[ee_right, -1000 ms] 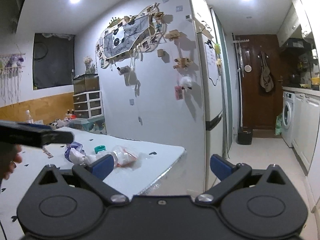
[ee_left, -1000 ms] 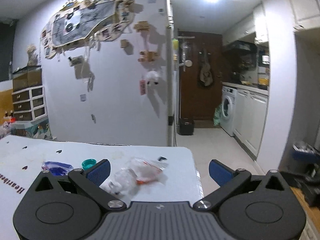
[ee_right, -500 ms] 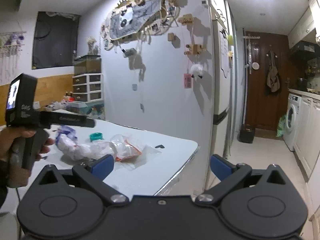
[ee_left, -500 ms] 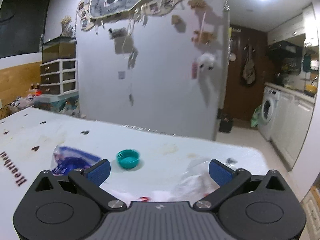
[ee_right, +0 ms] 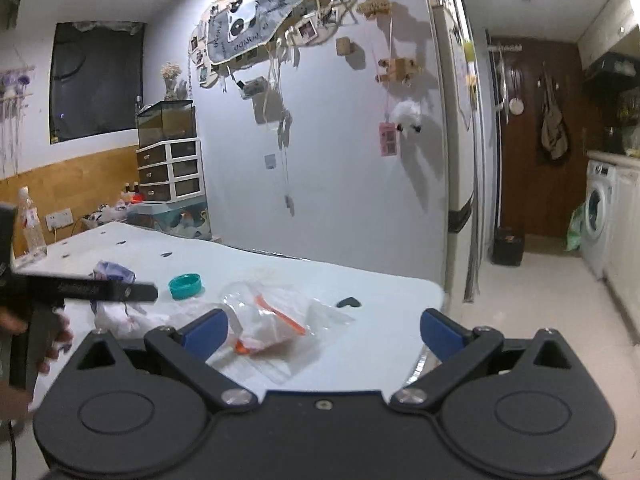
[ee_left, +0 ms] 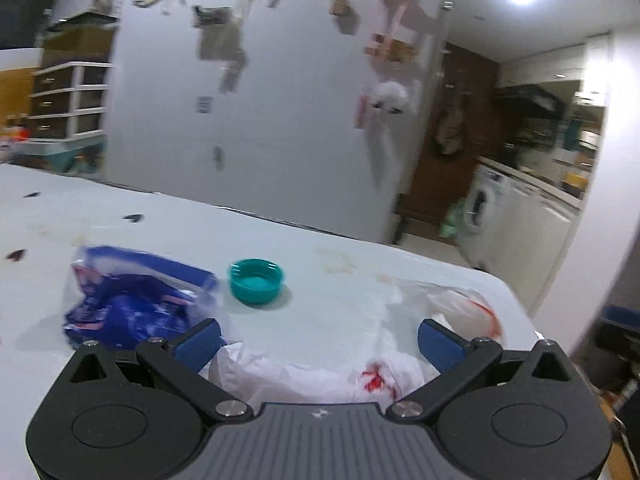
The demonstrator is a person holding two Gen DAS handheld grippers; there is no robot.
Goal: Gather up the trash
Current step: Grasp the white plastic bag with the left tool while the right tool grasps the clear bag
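Observation:
On the white table (ee_left: 340,272), trash lies in a loose cluster: a crumpled blue wrapper (ee_left: 128,304), a teal bottle cap (ee_left: 256,286), a white wad with red marks (ee_left: 320,372) and a clear bag with orange bits (ee_left: 452,308). My left gripper (ee_left: 319,342) is open, low over the white wad, which sits between and under its fingers. In the right wrist view the clear bag (ee_right: 272,320) lies just ahead of my open right gripper (ee_right: 324,332). The cap (ee_right: 185,285) and the white wad (ee_right: 120,316) lie further left. The left gripper (ee_right: 148,292) reaches in from the left, held by a hand (ee_right: 52,340).
The table's right edge (ee_right: 432,320) drops to a tiled floor. A grey fridge side (ee_right: 340,160) hung with photos stands behind the table. A clear bottle (ee_right: 30,228) stands at the table's far left. A washing machine (ee_right: 598,212) is far right.
The left gripper has come forward and down over the trash, so the white wad now lies between its fingers. The right gripper has drawn a little closer to the clear bag.

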